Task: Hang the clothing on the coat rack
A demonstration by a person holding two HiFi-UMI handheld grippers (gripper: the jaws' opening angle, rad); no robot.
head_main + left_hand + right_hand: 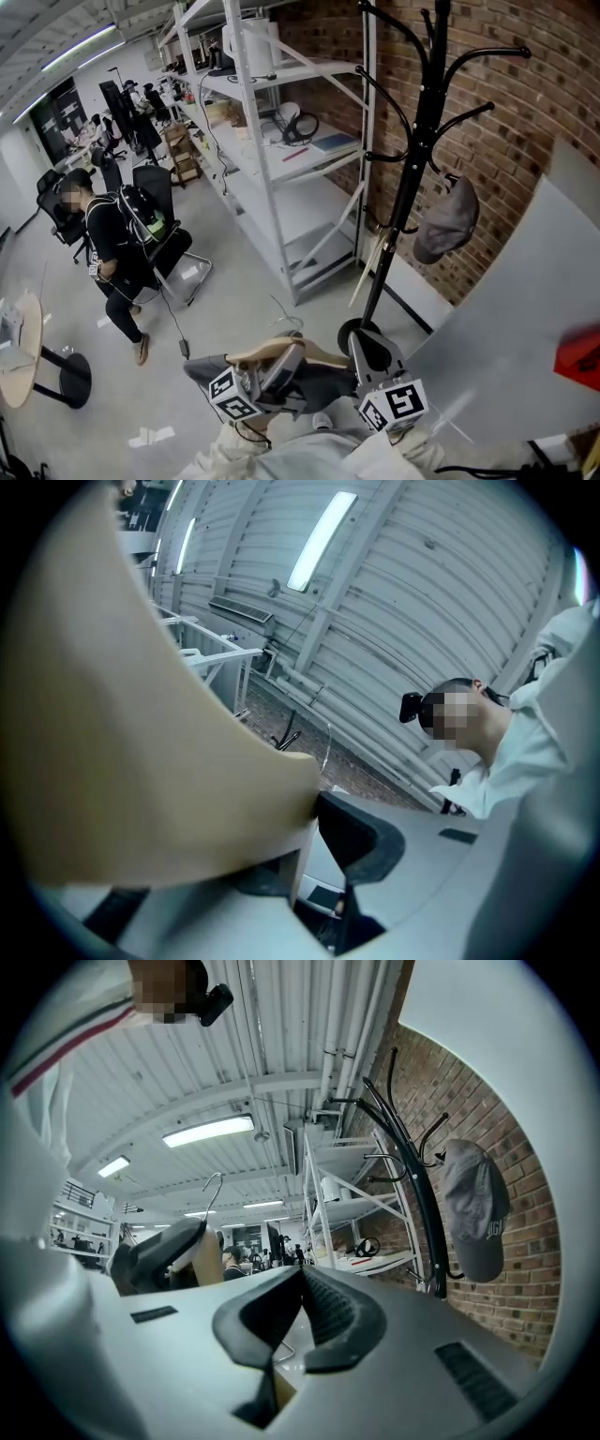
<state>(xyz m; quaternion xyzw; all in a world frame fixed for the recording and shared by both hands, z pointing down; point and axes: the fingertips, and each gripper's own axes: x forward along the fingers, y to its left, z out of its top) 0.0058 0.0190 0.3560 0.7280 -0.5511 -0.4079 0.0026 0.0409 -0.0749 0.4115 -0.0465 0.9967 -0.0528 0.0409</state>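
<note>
- The left gripper [314, 808] has its fingers clenched on a tan wooden hanger [141, 742], which fills the left half of the left gripper view and presses against the black pad of one finger [361, 841].
- In the head view, the hanger [272, 352] sits low in the middle of the frame, with the grey clothing [314, 384] draped under it. Both are near the foot of the coat rack [412, 159] and well below its hooks.
- The right gripper [302, 1274] has its fingers pressed together at the tips, and nothing shows between them.
- The right gripper view also shows the hanger's metal hook [214, 1190] rising above the left gripper.
- The black coat rack stands against a brick wall [525, 112], with a grey cap [448, 220] hanging from one of its lower hooks.
- White shelving [281, 141] runs along the wall to the left of the rack.
- A person [112, 253] sits on a chair farther back on the left.
</note>
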